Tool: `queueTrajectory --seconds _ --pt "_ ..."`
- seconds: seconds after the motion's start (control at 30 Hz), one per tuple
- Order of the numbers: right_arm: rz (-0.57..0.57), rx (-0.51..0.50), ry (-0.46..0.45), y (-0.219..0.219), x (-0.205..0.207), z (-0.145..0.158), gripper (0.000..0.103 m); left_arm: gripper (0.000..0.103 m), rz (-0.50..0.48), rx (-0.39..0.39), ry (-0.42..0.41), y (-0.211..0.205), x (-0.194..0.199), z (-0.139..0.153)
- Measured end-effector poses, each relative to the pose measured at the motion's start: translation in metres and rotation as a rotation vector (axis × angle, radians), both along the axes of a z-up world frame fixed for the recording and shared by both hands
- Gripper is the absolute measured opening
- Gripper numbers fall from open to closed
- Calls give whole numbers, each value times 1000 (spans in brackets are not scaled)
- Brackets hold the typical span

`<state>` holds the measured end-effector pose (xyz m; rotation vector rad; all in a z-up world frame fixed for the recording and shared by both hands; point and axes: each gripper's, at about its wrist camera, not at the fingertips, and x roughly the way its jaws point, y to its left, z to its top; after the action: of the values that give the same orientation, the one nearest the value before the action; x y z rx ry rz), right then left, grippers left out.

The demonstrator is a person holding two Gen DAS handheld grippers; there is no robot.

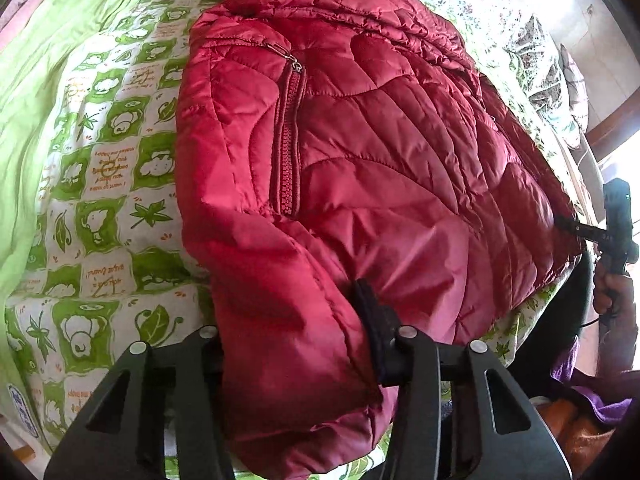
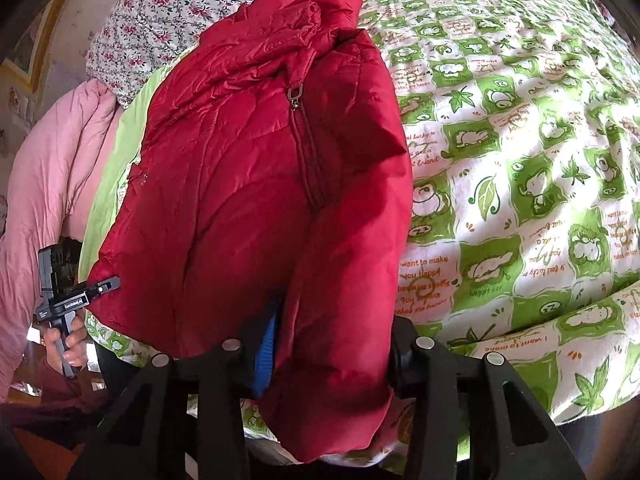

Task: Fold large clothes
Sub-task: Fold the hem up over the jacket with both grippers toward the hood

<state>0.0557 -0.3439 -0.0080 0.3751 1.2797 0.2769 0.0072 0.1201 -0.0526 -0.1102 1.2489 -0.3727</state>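
Nearest the lens: left gripper (image 1: 308,354) clamped on the near hem of the red puffer jacket (image 1: 380,152), right gripper (image 2: 320,354) likewise on the opposite corner. Jacket flat on the green-print bedspread (image 2: 520,184), long axis running away. Pad contact hidden by fabric.

Red quilted puffer jacket (image 1: 360,152), glossy, spread flat on the green-and-white patterned bed sheet (image 1: 100,168), pocket zipper (image 1: 286,140) closed, hem bunched near the bed's edge
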Motion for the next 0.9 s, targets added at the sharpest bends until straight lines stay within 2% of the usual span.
queueTrajectory --seconds 0.23,0.27,0.3,0.37,0.5,0.67,0.8,0.9 --pt "16 -5 -9 3 -4 0 45 44 -31 -1 0 -4 -4 2" --pt "17 -9 -14 3 -5 1 40 44 -36 3 -5 -6 -5 3" --pt "26 -9 -22 4 -6 2 33 37 -42 5 -17 -7 -7 5" --pt "35 4 -42 5 -7 6 26 28 -42 6 -34 -10 -8 9" --pt "32 91 -110 2 -9 16 21 20 -16 -36 -89 -9 -9 27" --pt "-4 197 -184 -8 -8 25 19 18 6 -81 -165 -6 -9 53" --pt "-28 251 -244 -14 -6 40 19 18 38 -145 -213 -1 -7 73" --pt "-35 278 -278 -14 -3 50 19 18 46 -154 -246 -1 -2 84"
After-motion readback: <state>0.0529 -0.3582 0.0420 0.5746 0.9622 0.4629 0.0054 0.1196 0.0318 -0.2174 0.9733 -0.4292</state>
